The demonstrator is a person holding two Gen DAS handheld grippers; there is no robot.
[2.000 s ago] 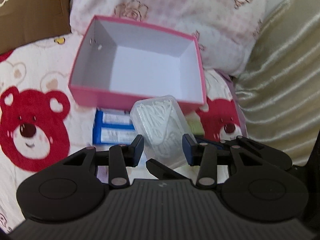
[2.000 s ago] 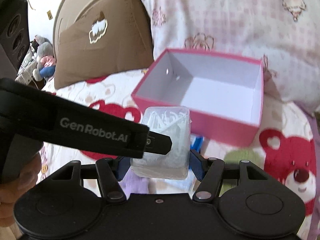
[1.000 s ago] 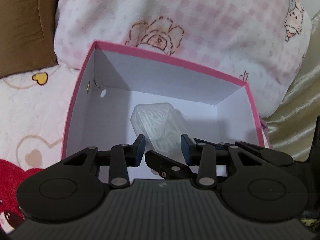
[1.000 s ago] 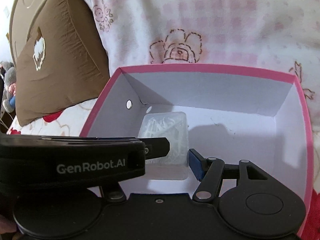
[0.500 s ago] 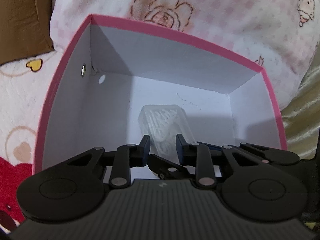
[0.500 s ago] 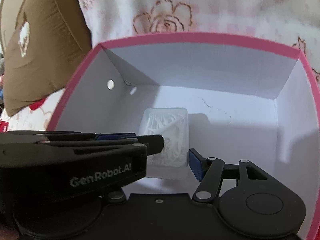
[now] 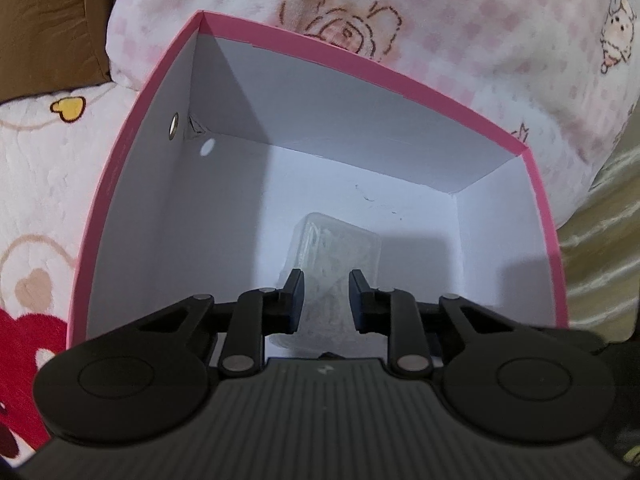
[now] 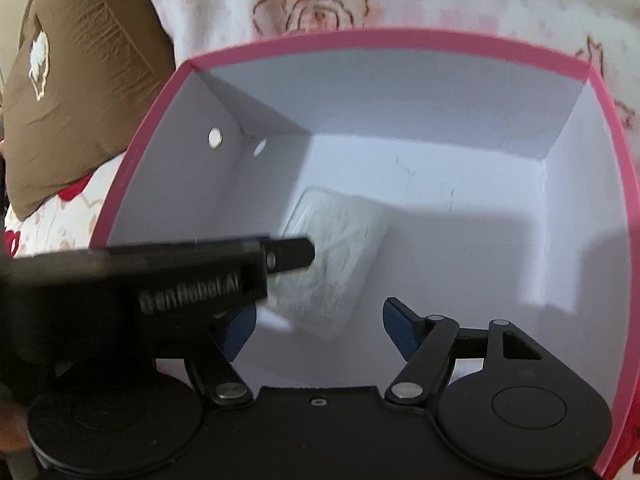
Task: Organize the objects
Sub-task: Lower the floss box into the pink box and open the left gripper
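A pink box with a white inside stands open on the bed, and both grippers reach down into it. A clear plastic case of small white pieces lies on its floor. My left gripper is shut, its pads just in front of the case, which is wider than the gap between them. In the right wrist view the case lies tilted between the jaws of my right gripper. Those jaws are closing, but neither pad presses on it. The left gripper's fingertip overlaps the case's left side.
A pink checked pillow with a rose print presses against the box's far wall. A brown cushion lies to the left. A white blanket with red bears is under the box, and beige striped fabric is on the right.
Both grippers sank into the pink box with the clear case. The left jaws narrowed until shut. The case now rests on the box floor, and the right pads stand off it.
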